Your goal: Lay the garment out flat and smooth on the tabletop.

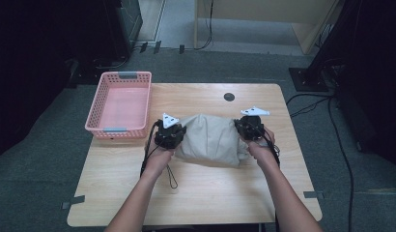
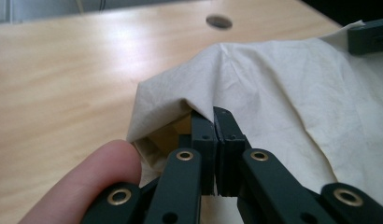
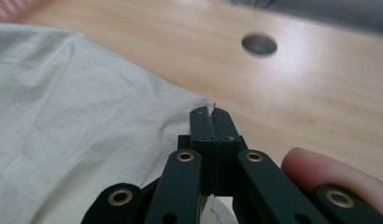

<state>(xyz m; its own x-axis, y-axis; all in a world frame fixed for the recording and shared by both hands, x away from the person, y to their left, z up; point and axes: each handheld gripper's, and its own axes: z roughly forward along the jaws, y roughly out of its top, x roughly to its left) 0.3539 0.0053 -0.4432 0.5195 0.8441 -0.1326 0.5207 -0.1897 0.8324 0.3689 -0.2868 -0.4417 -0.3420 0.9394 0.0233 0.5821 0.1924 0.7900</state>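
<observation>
High view: I see the beige cloth [image 1: 213, 139] bunched in a loose mound near the middle of the wooden surface [image 1: 196, 188], between my two grippers. The left gripper [image 1: 178, 137] sits at the cloth's left edge and the right gripper [image 1: 244, 130] at its right edge. A pink basket [image 1: 140, 104] stands on the surface's far left corner, apart from the cloth and holding nothing I can make out.

Left gripper view: the left gripper's jaws stand fully closed, with a fold of the cloth [image 2: 283, 93] pinched between their tips. The fabric drapes away from the pinch in soft creases and lifts into a small tent over the surface, which I judge to mean a light, limp, thin weave with no stiffness of its own.

Right gripper view: the right gripper [image 3: 210, 116] is likewise closed tight, with a small corner of the cloth [image 3: 77, 116] showing between the jaw tips.

Handling, as I judge it: the cloth will sag and fold wherever unsupported, so hold it at edges or corners, one per gripper. A pinch on so little fabric may slip; a deeper bite is safer. It is not fragile.
</observation>
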